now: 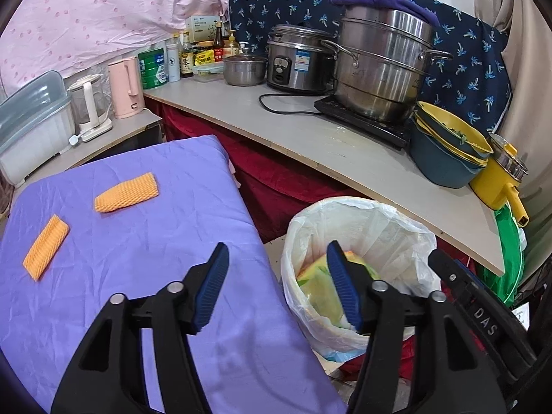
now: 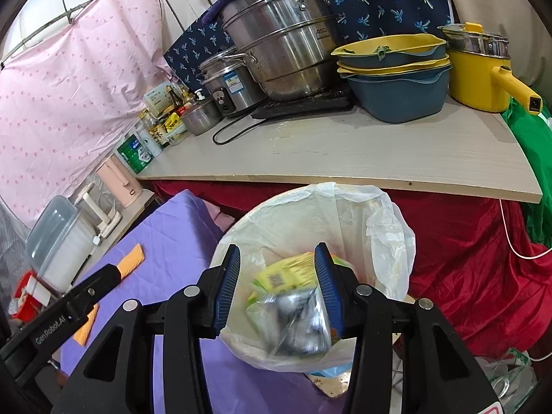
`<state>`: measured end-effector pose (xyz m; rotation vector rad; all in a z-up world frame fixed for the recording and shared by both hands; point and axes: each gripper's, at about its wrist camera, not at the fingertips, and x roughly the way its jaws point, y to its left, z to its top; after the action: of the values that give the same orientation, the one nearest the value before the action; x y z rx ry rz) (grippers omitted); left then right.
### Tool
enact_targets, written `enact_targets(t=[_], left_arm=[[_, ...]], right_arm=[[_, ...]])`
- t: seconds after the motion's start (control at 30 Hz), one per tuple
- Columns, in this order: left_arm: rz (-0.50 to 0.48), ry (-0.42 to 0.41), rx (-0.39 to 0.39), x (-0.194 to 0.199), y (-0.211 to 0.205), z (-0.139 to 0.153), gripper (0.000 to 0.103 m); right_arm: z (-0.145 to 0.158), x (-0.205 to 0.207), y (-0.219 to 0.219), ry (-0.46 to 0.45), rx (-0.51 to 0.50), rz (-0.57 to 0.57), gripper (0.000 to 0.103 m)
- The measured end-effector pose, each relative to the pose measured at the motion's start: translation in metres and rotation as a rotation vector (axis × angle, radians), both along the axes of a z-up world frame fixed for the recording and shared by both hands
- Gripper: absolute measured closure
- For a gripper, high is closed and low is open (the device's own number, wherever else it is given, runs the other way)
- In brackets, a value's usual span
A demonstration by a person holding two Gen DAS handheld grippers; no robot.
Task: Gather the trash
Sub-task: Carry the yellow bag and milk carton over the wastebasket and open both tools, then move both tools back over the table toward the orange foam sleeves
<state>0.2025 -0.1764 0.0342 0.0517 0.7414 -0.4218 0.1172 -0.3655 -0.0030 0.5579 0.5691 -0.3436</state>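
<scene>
- Left wrist view, nearest: the left gripper (image 1: 277, 286) stands released with nothing between its blue pads, straddling the edge of the purple cloth (image 1: 138, 241) and the trash bin (image 1: 358, 276).
- Right wrist view, nearest: the right gripper (image 2: 277, 289) hangs over the bin's mouth with its jaws apart; a blurred silver wrapper (image 2: 296, 324) sits in the gap, touching the right pad, though the blur hides whether it is still pinched or loose.
- Below it, a yellow-green packet (image 2: 286, 272) lies inside the white bin liner (image 2: 379, 234).
- At 9 to 10 o'clock in the left view, two orange foam pieces (image 1: 127, 193) lie flat on the purple cloth, well apart from the bin.
- Behind the bin at 12 o'clock, a red drape (image 2: 465, 276) hangs under the pale wooden counter (image 2: 345, 151).
- On the counter: stacked blue and yellow basins (image 2: 396, 79), a yellow pot (image 2: 479, 76), a large steel steamer (image 2: 286, 34) and a rice cooker (image 1: 298, 58).
- At 10 o'clock, bottles and a green tin (image 1: 151, 69), then a pink kettle (image 1: 125, 86).
- Farthest, a pink dotted sheet (image 1: 103, 10) and a navy patterned cloth (image 1: 476, 58) cover the wall.
</scene>
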Motion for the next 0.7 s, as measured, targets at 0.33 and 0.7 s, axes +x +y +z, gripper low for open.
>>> enact_targets(t=[0.33,0.7], left_arm=[[0.034,-0.011,-0.010,0.001,0.020,0.004,0.038],[0.083,-0.025,-0.011,0.002,0.058,0.010,0.038]], right_arm=[[0.022,-0.006,0.015,-0.042,-0.022,0.008,0.046],[0.036,0.002,0.050,-0.052,-0.041,0.060,0.042]])
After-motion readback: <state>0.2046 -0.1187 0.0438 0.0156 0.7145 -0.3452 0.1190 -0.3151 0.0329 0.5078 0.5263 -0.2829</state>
